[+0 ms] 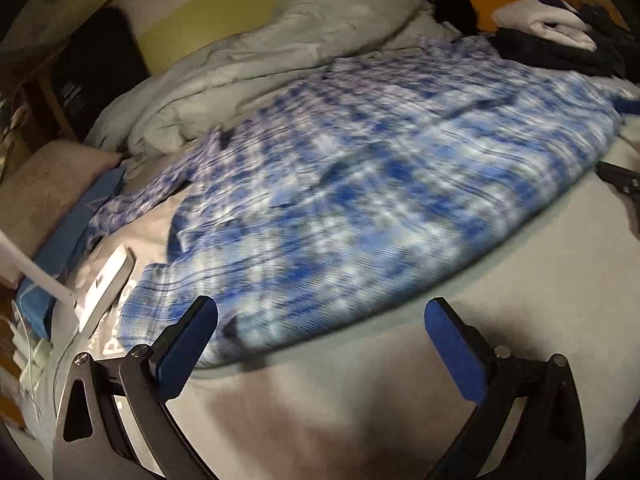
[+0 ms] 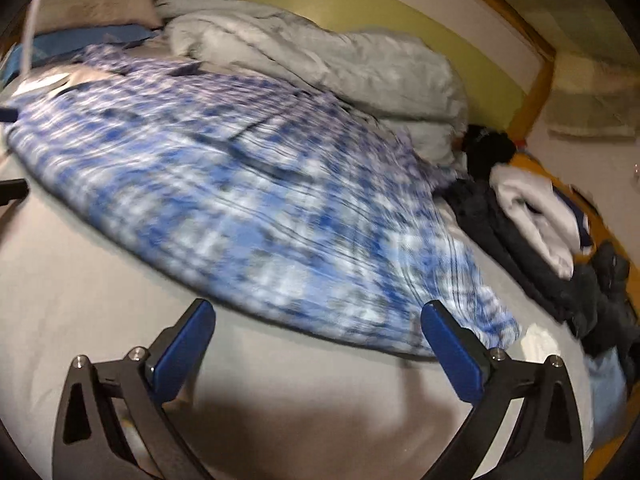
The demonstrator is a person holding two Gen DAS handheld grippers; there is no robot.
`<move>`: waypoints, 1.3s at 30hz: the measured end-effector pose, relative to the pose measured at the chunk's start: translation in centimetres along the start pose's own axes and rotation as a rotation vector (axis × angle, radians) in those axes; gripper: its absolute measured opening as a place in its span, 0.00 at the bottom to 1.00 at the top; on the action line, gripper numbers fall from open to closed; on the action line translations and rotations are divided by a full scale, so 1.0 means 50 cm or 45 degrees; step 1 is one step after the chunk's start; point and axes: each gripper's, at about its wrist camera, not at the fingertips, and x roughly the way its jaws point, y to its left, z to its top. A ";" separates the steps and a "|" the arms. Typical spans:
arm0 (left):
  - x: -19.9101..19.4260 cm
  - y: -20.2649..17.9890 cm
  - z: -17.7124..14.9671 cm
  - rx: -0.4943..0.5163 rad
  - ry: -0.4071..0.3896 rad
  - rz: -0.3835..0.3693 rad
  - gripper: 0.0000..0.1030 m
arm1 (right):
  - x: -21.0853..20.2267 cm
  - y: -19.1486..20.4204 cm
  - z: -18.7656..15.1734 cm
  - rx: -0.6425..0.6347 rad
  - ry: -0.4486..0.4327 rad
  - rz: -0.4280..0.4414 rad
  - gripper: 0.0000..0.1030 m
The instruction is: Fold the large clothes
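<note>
A large blue and white checked shirt (image 1: 360, 184) lies spread across the pale bed sheet (image 1: 500, 288), blurred by motion; the right wrist view shows the same shirt (image 2: 248, 184) from the other end. My left gripper (image 1: 320, 320) is open just short of the shirt's near edge, its blue pads wide apart and nothing between them. My right gripper (image 2: 318, 322) is open too, over the sheet (image 2: 80, 280) at the shirt's near hem, holding nothing. The tip of the right gripper shows at the right edge of the left wrist view.
A crumpled grey duvet (image 1: 280, 48) lies behind the shirt. Dark and white clothes (image 2: 540, 216) are piled at the bed's right end. A pillow (image 1: 48, 184), a blue item and a white device (image 1: 104, 280) sit at the left end. A green wall (image 2: 400, 28) runs behind.
</note>
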 end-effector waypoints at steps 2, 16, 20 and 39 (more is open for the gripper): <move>0.016 0.025 0.001 -0.075 0.023 -0.022 1.00 | 0.015 -0.025 -0.002 0.082 0.029 0.013 1.00; 0.044 0.119 0.007 -0.298 0.043 0.018 0.62 | 0.020 -0.110 -0.006 0.381 0.045 -0.028 0.69; 0.047 0.138 0.043 -0.312 0.051 0.054 0.14 | 0.031 -0.129 0.027 0.398 0.044 0.005 0.20; 0.337 0.239 0.330 -0.265 0.286 0.070 0.09 | 0.267 -0.185 0.278 0.401 0.084 0.002 0.09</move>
